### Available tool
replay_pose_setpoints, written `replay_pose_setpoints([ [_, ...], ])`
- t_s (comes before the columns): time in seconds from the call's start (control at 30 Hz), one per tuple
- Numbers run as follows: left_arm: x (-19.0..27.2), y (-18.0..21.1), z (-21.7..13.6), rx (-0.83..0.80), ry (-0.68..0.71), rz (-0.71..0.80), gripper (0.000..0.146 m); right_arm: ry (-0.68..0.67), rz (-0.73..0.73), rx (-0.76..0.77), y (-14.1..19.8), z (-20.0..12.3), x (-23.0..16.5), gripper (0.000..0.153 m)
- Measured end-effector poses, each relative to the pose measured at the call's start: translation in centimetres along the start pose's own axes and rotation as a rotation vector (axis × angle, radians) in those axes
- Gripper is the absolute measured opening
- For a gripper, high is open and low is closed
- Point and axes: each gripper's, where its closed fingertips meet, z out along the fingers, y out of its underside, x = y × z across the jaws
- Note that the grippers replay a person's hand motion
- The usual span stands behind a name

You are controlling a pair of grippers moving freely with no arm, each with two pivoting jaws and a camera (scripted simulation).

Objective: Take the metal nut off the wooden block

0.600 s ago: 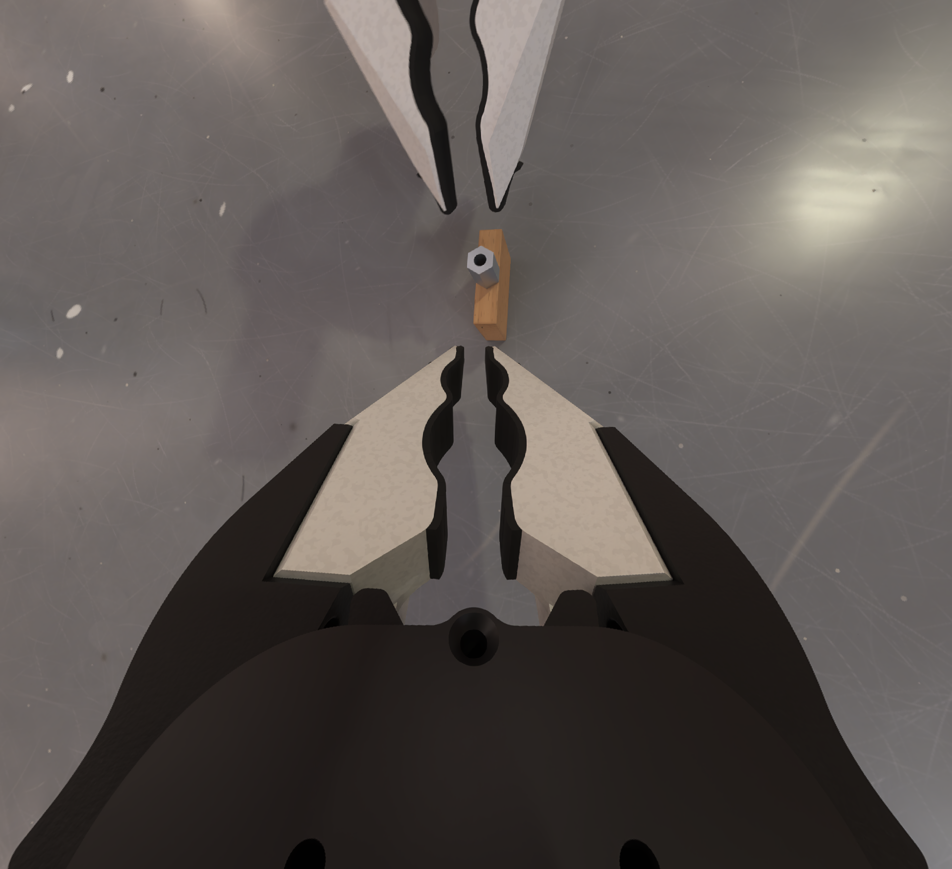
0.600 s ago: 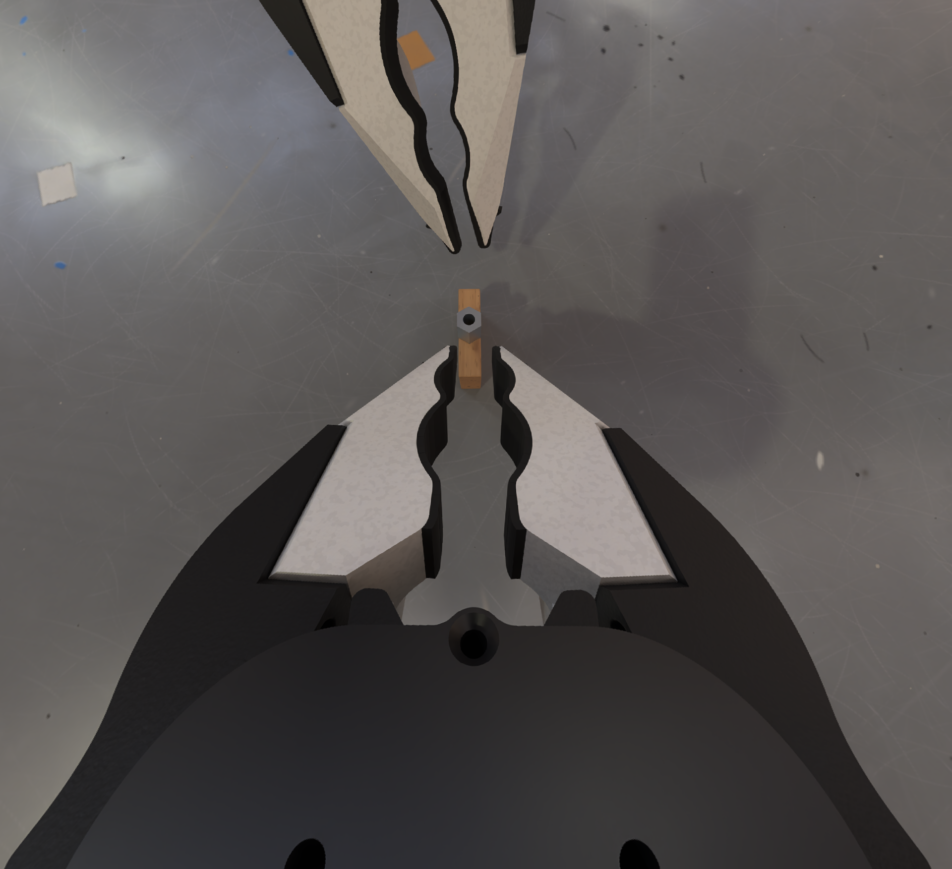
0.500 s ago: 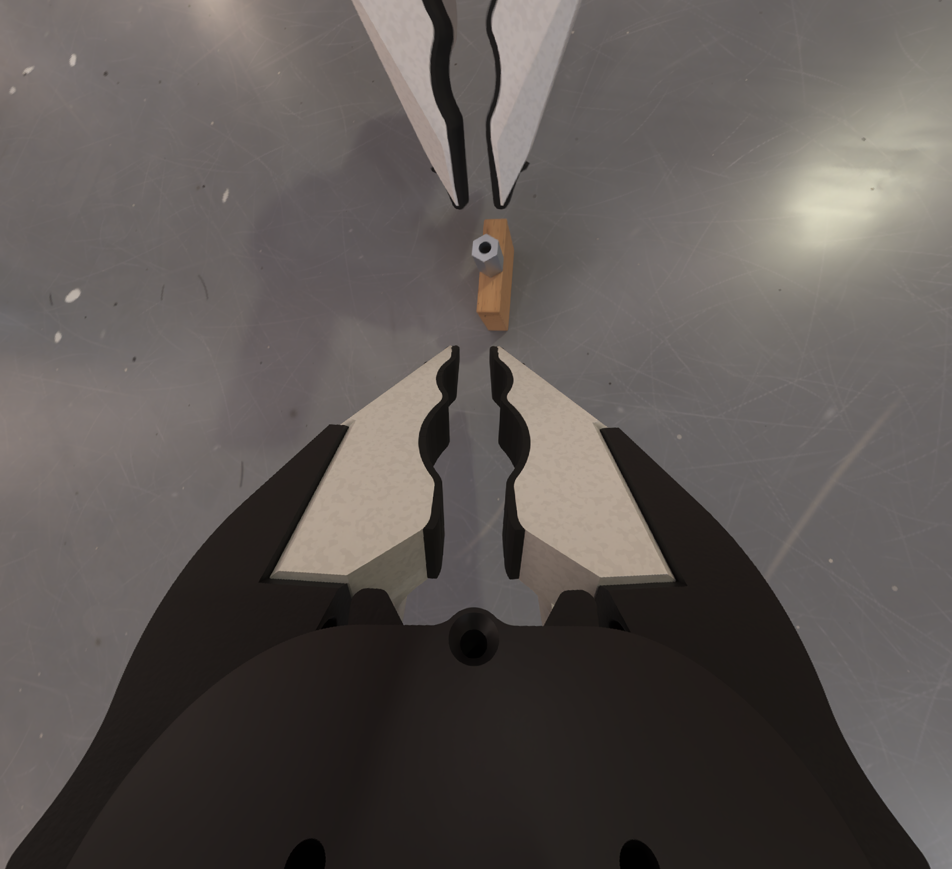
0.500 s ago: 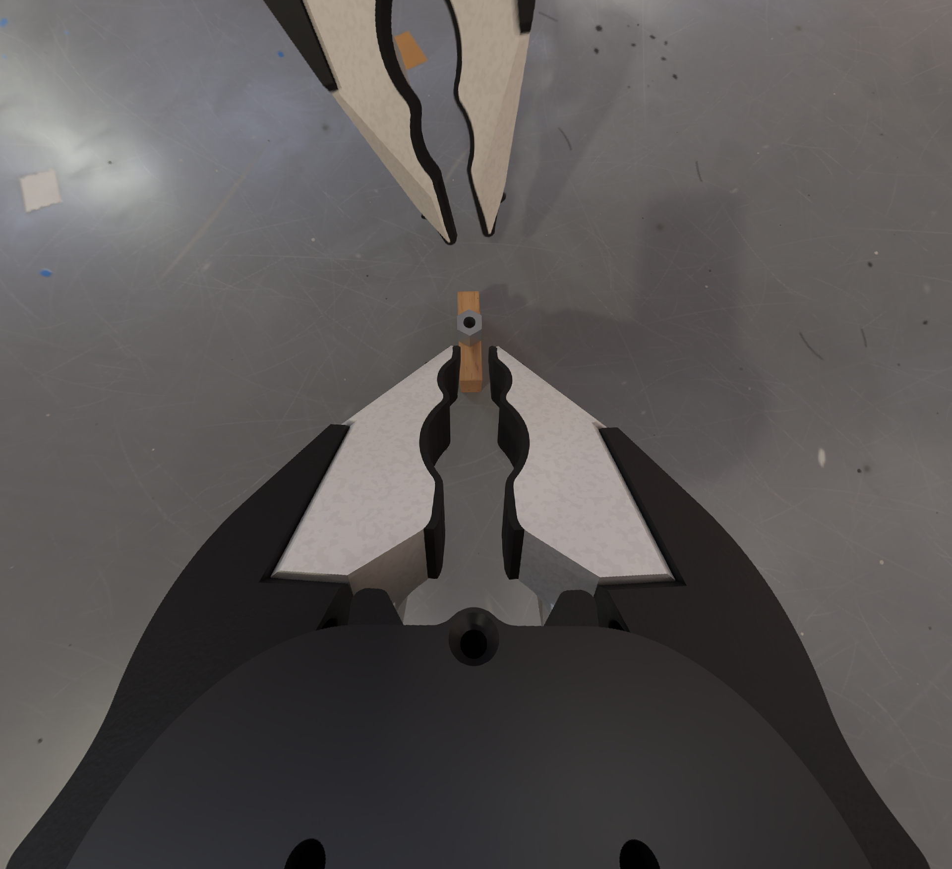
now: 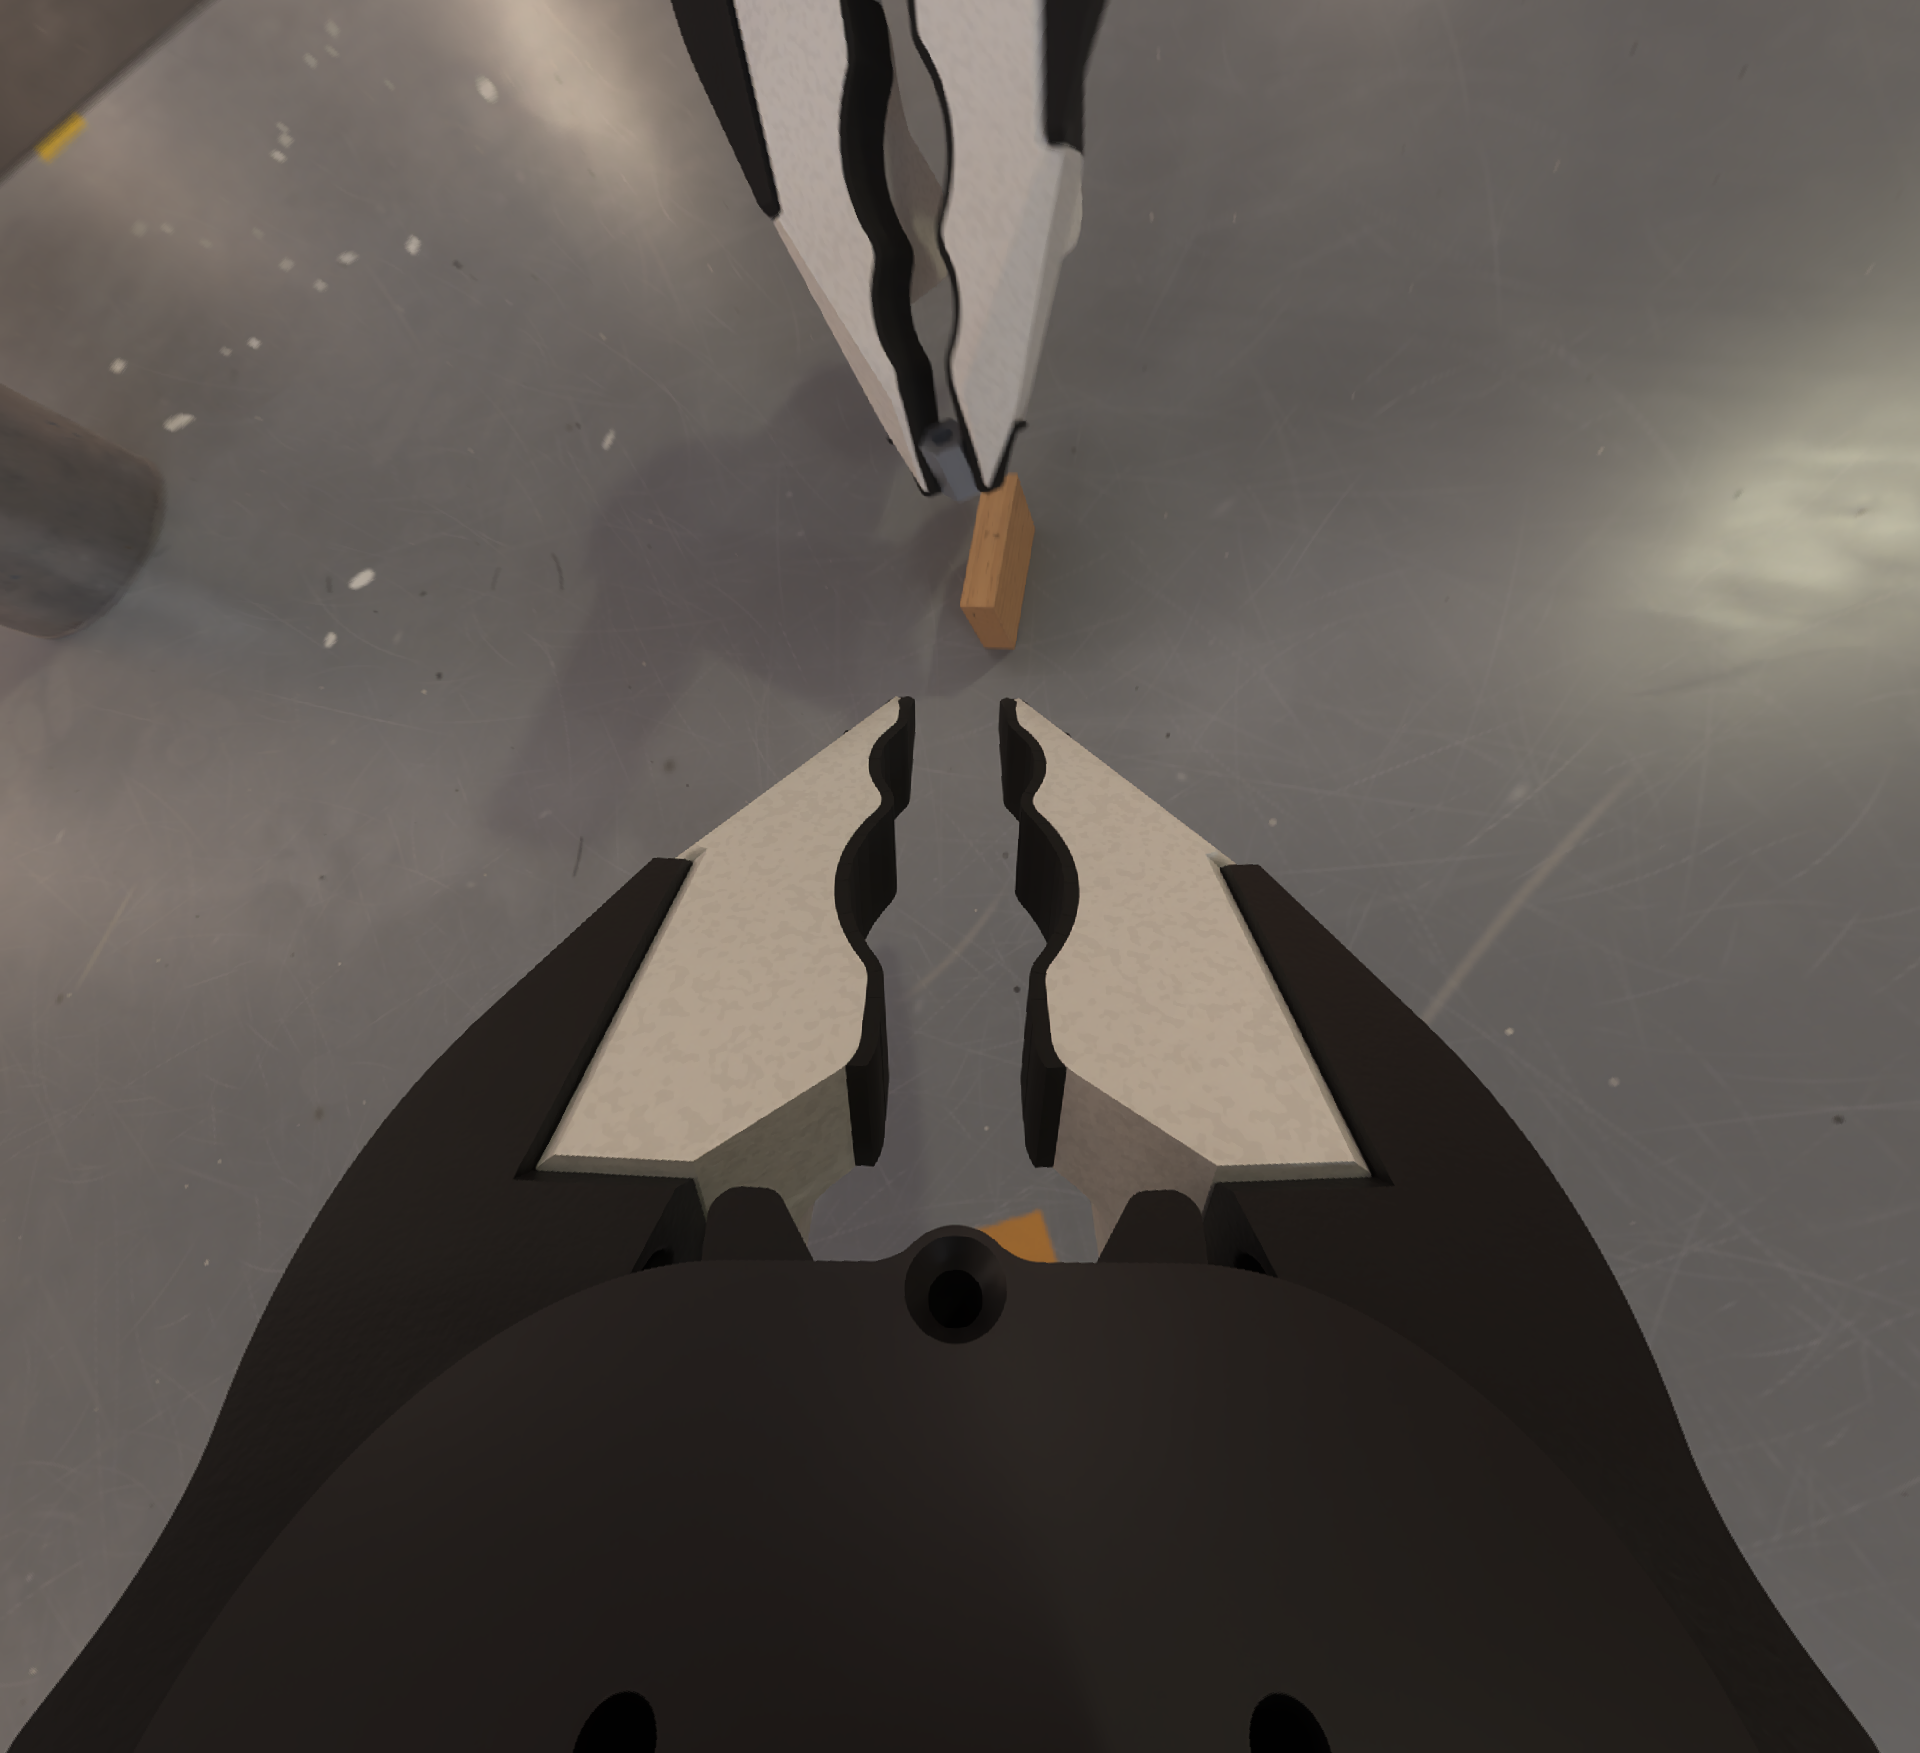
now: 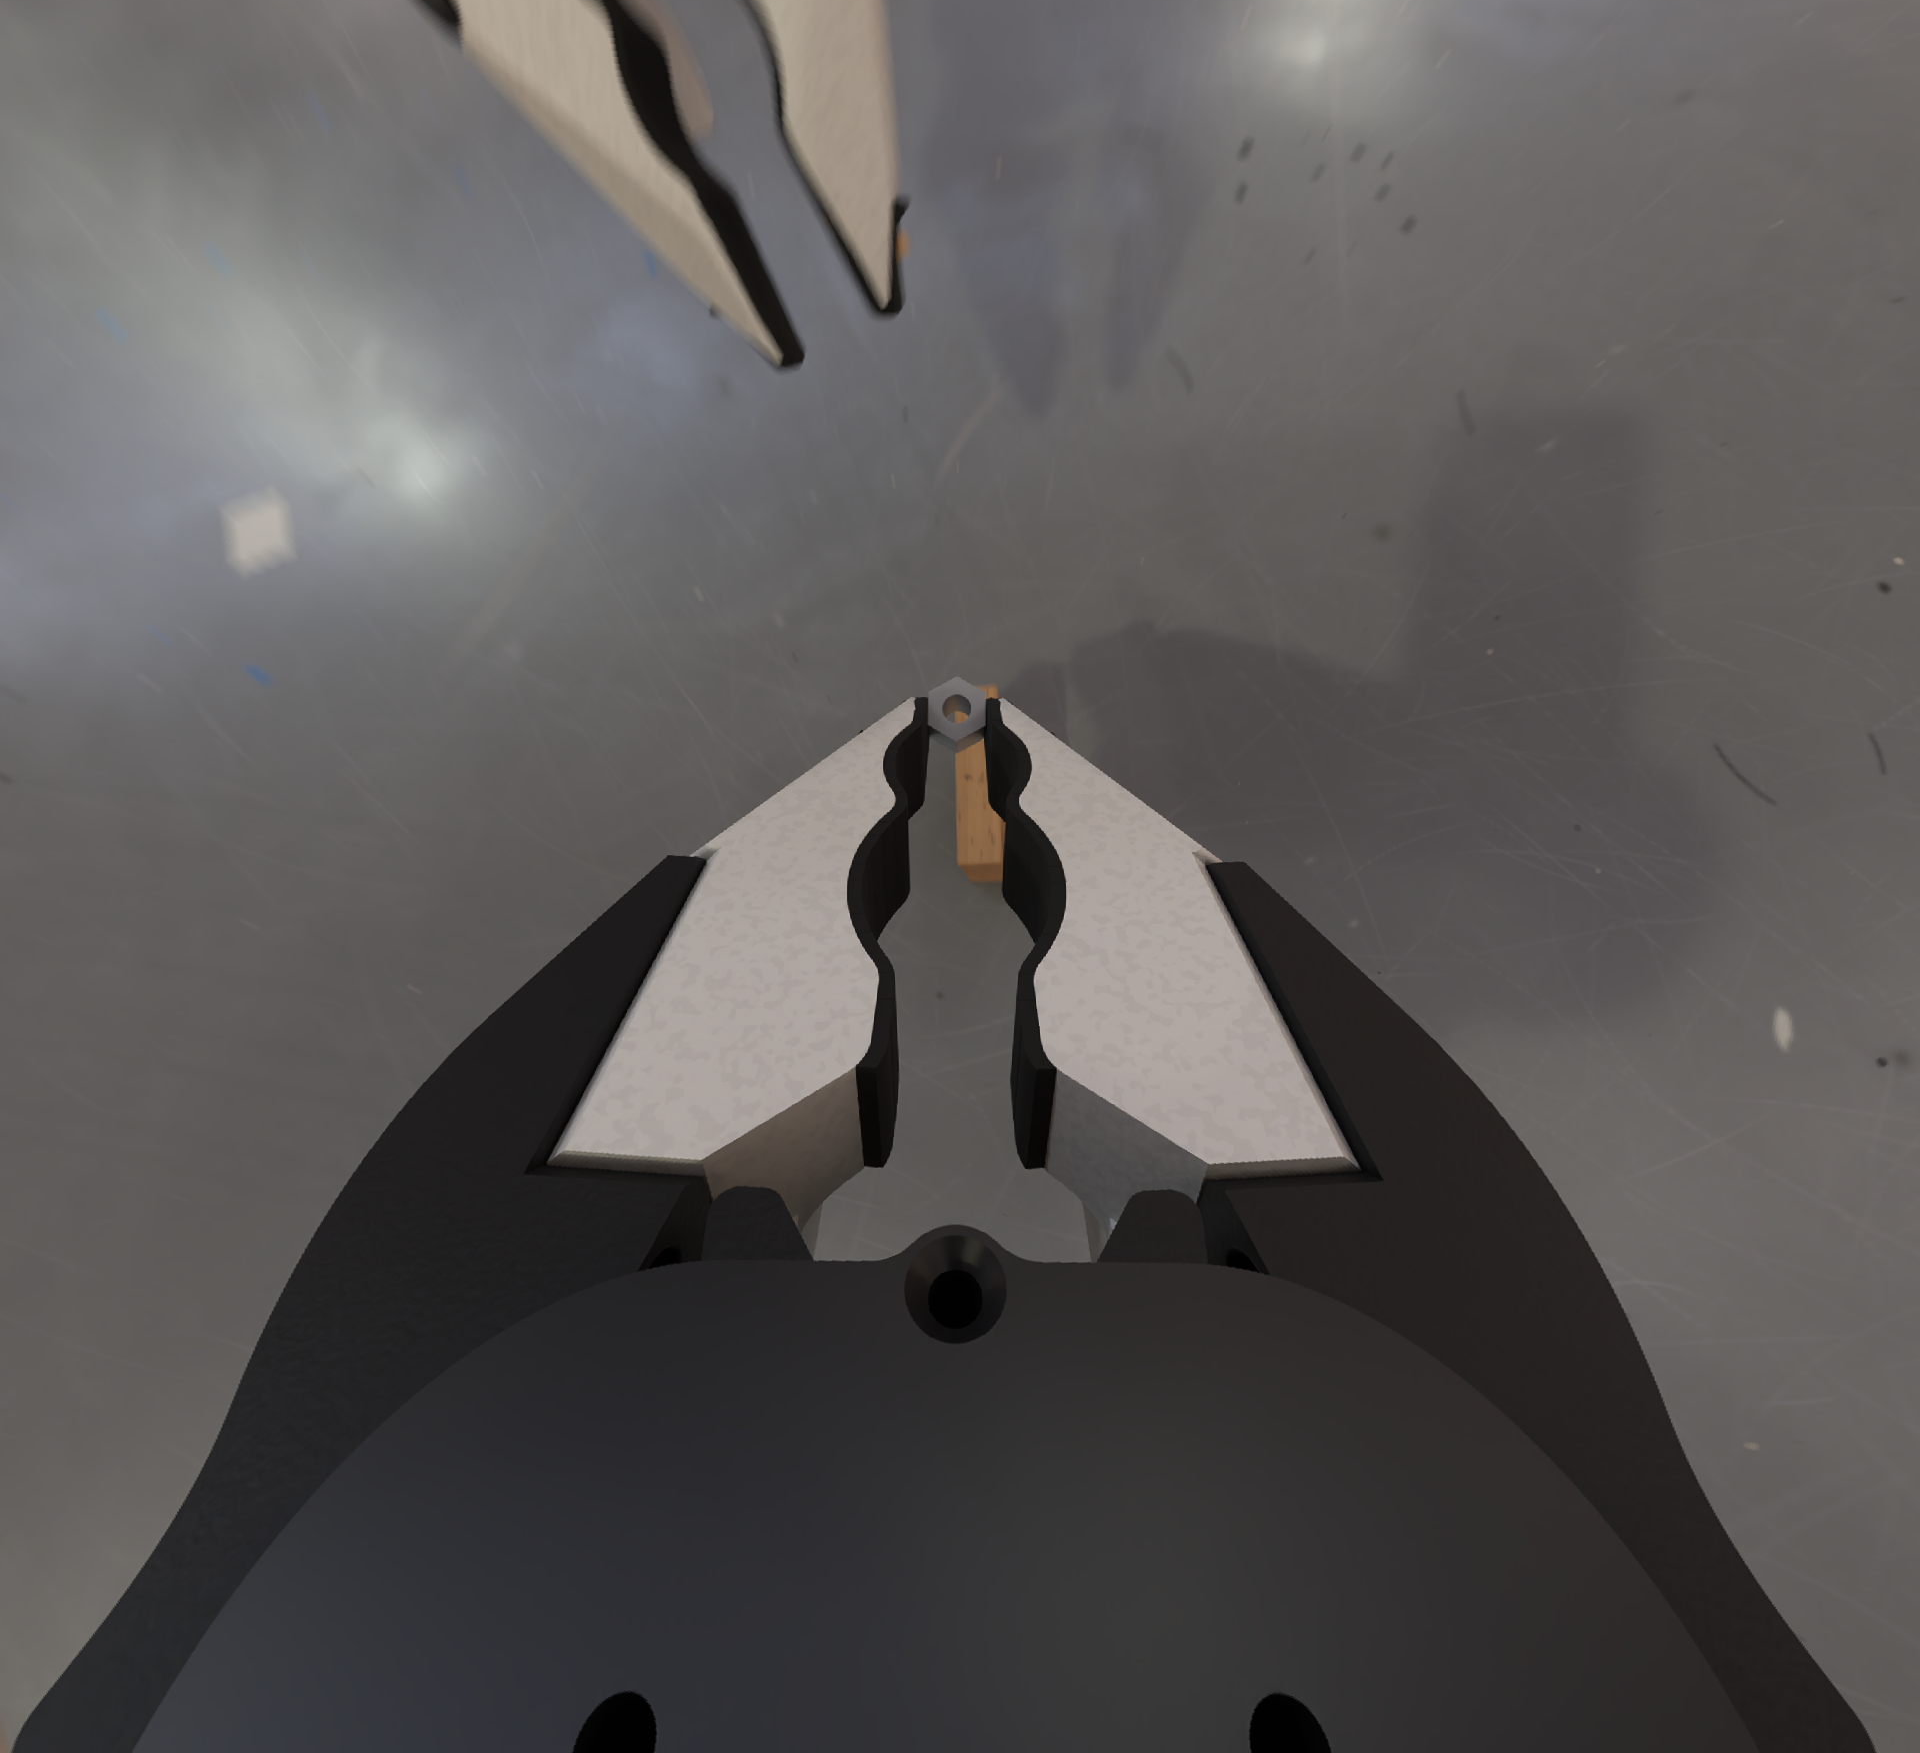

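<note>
The small grey metal nut is pinched between the tips of my right gripper. In the left wrist view the right gripper comes down from above with the nut in its tips, at the far end of the wooden block. I cannot tell whether the nut still touches the block. The block lies flat on the grey metal surface and shows between my right fingers. My left gripper is open and empty, just short of the block's near end. It also shows at the top of the right wrist view.
The scratched grey metal surface spreads all round. A grey cylinder stands at the far left. A second orange piece lies under my left gripper's base. A pale square patch lies on the surface to the left.
My right gripper has come down over the block and shut on the nut. My left gripper has opened a little wider and drawn back from the block.
</note>
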Motion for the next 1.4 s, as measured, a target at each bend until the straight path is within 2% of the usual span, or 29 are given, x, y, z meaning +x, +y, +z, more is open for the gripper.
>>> replay_pose_setpoints([
  [0.23,0.7,-1.7,-2.3,0.193,-0.025,-0.109,0.016,-0.172,0.266,0.454,-5.4,-6.4,-0.4,0.010],
  [0.37,1.2,-0.9,-1.4,0.184,-0.025,-0.120,0.016,-0.309,0.375,0.614,-6.4,-8.0,-1.6,0.010],
  [0.4,1.4,-0.8,-1.2,0.179,-0.020,-0.121,0.017,-0.365,0.417,0.673,-6.9,-8.5,-1.9,0.010],
  [0.53,1.9,-1.2,-0.5,0.200,0.000,-0.130,0.017,-0.665,0.628,1.066,-8.9,-12.1,-2.4,0.010],
  [0.73,2.3,-0.9,0.1,0.207,0.001,-0.141,0.017,-0.750,0.639,1.213,-9.1,-13.3,-3.5,0.010],
  [1.0,2.1,-0.5,0.2,0.215,-0.006,-0.147,0.017,-0.706,0.636,1.165,-9.1,-13.2,-3.4,0.010],
  [1.1,2.0,-0.3,0.2,0.216,-0.013,-0.148,0.017,-0.600,0.606,1.074,-8.6,-11.9,-3.1,0.010],
  [1.23,1.9,0.3,0.6,0.210,-0.013,-0.156,0.017,-0.287,0.485,0.767,-6.5,-8.3,-2.0,0.010],
  [1.37,1.9,0.9,1.2,0.206,0.004,-0.169,0.017,0.036,0.256,0.304,-2.7,-4.3,-0.2,0.010],
  [1.4,1.9,1.0,1.3,0.203,0.010,-0.172,0.017,0.083,0.195,0.203,-1.9,-3.4,0.1,0.010],
])
